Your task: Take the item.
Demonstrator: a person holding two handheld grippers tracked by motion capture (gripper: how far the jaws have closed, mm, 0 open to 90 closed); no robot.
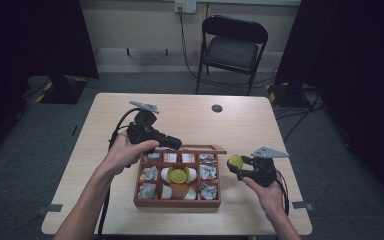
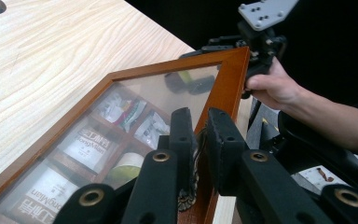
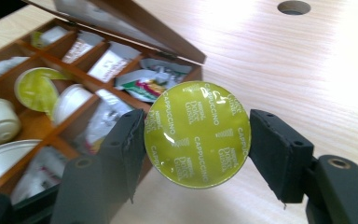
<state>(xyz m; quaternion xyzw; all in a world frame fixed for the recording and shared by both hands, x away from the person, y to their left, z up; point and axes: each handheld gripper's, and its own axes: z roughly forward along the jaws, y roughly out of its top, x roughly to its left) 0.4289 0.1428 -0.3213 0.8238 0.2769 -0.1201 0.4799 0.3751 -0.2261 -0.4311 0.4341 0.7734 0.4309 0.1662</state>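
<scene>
A wooden compartment box [image 1: 177, 202] stands at the table's front middle, filled with white capsules [image 1: 166, 174], sachets and one green-topped capsule [image 1: 178, 176]. Its glass-paned lid [image 1: 200, 148] is lifted partway. My left gripper [image 1: 175, 144] reaches in from the left and, in the left gripper view, my left gripper [image 2: 200, 121] is shut on the lid's wooden frame [image 2: 230, 79]. Right of the box, my right gripper [image 1: 235, 167] holds a yellow-green capsule [image 1: 236, 161]. In the right gripper view my right gripper [image 3: 199, 128] is shut on that capsule [image 3: 197, 133], its "Cappuccino" foil facing the camera, just right of the box [image 3: 51, 133].
The light wooden table [image 1: 130, 115] has a round cable hole [image 1: 217, 108] at the back middle. A black folding chair [image 1: 232, 47] stands behind the table. Cables trail from both grippers off the table's sides. Dark curtains hang left and right.
</scene>
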